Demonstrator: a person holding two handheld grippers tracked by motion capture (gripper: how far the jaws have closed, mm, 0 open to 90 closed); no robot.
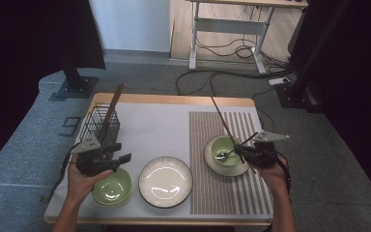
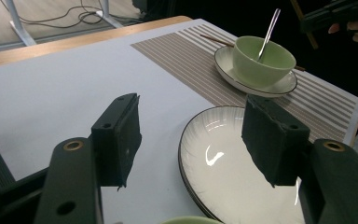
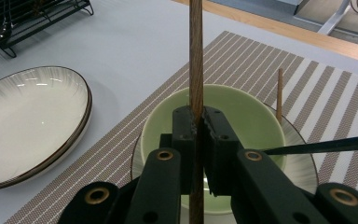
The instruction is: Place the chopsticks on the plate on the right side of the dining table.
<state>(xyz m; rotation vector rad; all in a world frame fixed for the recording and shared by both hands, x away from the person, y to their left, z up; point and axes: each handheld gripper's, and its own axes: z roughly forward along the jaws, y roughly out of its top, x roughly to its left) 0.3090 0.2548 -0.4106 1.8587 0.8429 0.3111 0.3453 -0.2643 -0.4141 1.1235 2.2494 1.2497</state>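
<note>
My right gripper (image 3: 200,121) is shut on a brown wooden chopstick (image 3: 196,60), which stands up just over the near rim of a green bowl (image 3: 247,116). In the high view this gripper (image 1: 240,151) is at the right side of that bowl (image 1: 223,150), and the chopstick (image 1: 222,121) slants up and away from it. A second chopstick (image 3: 279,93) rests on the saucer (image 1: 212,162) behind the bowl. A spoon (image 2: 268,30) leans inside the bowl. My left gripper (image 2: 191,126) is open with nothing in it, beside the white plate (image 2: 233,172) and above another green bowl (image 1: 112,187).
A black wire rack (image 1: 101,123) with sticks standing in it sits at the back left of the table. The bowl and saucer stand on a striped placemat (image 1: 222,193). The white plate (image 1: 165,181) lies in the front middle. A desk frame and cables are on the floor beyond.
</note>
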